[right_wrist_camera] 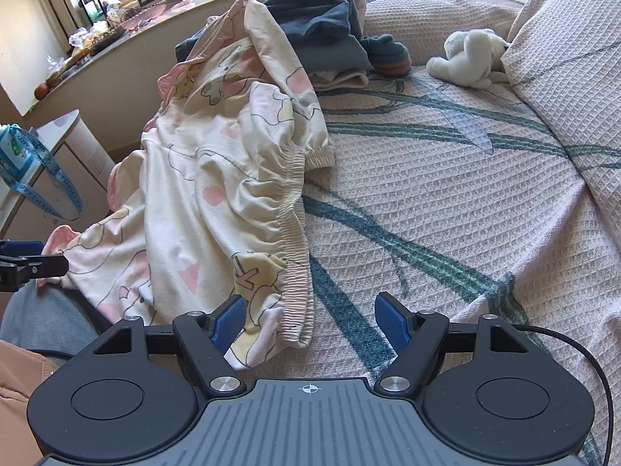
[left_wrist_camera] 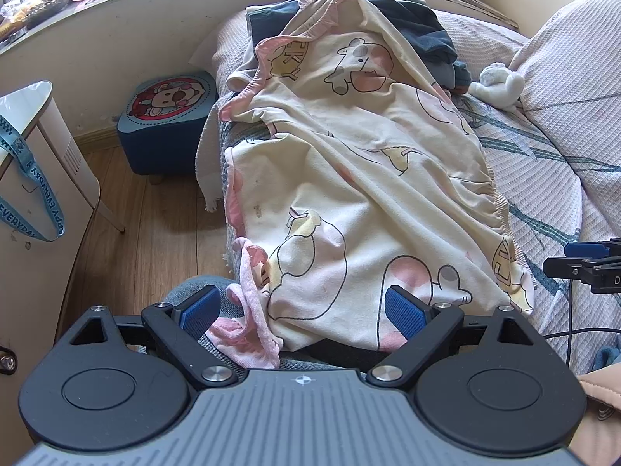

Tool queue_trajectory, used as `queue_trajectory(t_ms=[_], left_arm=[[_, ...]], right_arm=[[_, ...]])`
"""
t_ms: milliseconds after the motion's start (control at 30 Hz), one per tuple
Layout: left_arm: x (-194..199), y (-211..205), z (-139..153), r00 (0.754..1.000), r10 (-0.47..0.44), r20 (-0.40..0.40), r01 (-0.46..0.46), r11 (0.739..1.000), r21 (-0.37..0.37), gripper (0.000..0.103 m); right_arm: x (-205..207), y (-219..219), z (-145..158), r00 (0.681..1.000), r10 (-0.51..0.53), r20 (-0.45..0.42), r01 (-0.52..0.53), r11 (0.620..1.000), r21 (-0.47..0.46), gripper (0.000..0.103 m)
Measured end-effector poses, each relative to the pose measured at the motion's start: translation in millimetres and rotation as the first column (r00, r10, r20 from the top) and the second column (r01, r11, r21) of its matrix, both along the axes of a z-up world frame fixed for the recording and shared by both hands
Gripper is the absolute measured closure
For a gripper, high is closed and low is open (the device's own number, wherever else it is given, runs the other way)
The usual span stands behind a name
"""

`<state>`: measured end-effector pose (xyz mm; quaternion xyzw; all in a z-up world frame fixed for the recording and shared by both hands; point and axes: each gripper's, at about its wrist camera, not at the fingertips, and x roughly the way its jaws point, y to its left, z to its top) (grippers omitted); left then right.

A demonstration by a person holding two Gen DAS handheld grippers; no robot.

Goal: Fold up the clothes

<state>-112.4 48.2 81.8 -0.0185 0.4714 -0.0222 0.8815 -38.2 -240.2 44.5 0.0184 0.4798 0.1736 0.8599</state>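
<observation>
place: home bedroom | shown by: bed [right_wrist_camera: 446, 202], pillow [right_wrist_camera: 562, 58], plush toy [right_wrist_camera: 465, 54], clothes pile [right_wrist_camera: 322, 15]

Both grippers: black linkage arms, silver pivot screws, ribbed blue finger pads [left_wrist_camera: 405, 312], grey ridged housing with crosshair mark. Black cable [right_wrist_camera: 590, 357] on right unit.

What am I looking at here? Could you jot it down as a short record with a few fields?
Place: bed with a woven bedspread
Garment to fold: cream cartoon-print pyjama bottoms, spread out and rumpled, not yet folded
Left claw: open, at the garment's near edge
Right claw: open, over the elastic waistband corner
Behind the garment: pile of dark blue clothes
Also on the bed: white plush toy
Beside the bed: blue stool
</observation>
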Motion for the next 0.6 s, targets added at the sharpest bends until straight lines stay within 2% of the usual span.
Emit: queue_trajectory(t_ms=[600], left_arm=[[0, -12, 5, 0.999, -0.042, 0.005, 0.042, 0.999, 0.018, 0.011]], right_arm=[[-2, -7, 2, 1.000, -0.025, 0.018, 0.025, 1.000, -0.004, 0.028]])
